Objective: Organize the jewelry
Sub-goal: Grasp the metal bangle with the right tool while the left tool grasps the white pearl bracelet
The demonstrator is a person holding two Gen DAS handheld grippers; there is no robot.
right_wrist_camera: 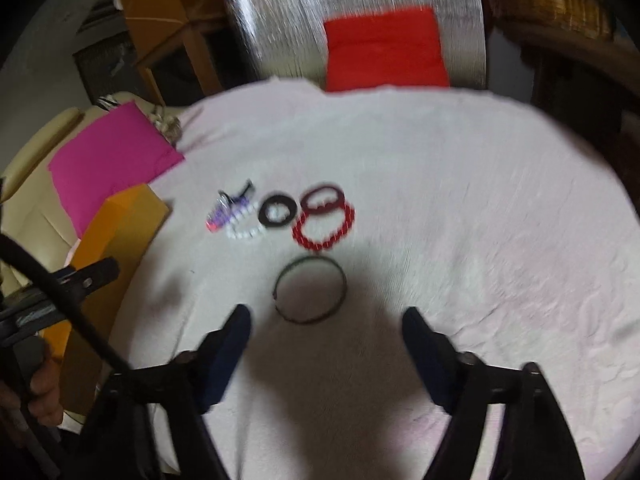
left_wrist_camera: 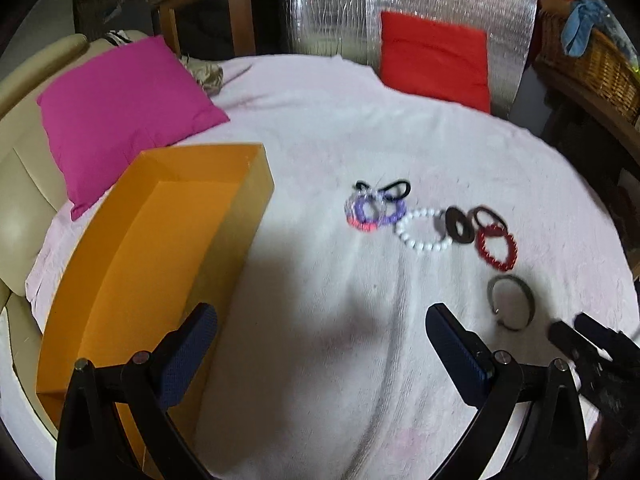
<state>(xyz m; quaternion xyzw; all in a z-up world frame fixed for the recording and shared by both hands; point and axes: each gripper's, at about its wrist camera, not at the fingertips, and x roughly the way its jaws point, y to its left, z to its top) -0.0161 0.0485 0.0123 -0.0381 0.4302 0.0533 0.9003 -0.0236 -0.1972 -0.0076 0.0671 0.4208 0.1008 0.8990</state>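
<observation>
Both claws hang over a tabletop (right_wrist_camera: pixel 460 200) draped in a pale pink towel, their blue-padded jaws spread with nothing between them. Just ahead of the right claw (right_wrist_camera: pixel 326 326), slightly toward its left finger, lies a thin dark bangle (right_wrist_camera: pixel 310 292), an open hoop with a gap in its rim, flat on the cloth and apart from the rest. Farther ahead sit a red beaded bracelet (right_wrist_camera: pixel 324 226), a black hair tie (right_wrist_camera: pixel 277 210), a white beaded bracelet (right_wrist_camera: pixel 244 232) and a purple beaded bracelet (right_wrist_camera: pixel 224 214), bunched close and partly overlapping. An orange box (left_wrist_camera: pixel 160 248), open-topped and bare inside, stands by the left finger of the left claw (left_wrist_camera: pixel 320 328). The bangle looks light and stiff, likely to skate on the towel, so a pinch across its rim at one side seems best; the beaded loops look soft and floppy, and would probably drape from whichever point is nipped.
</observation>
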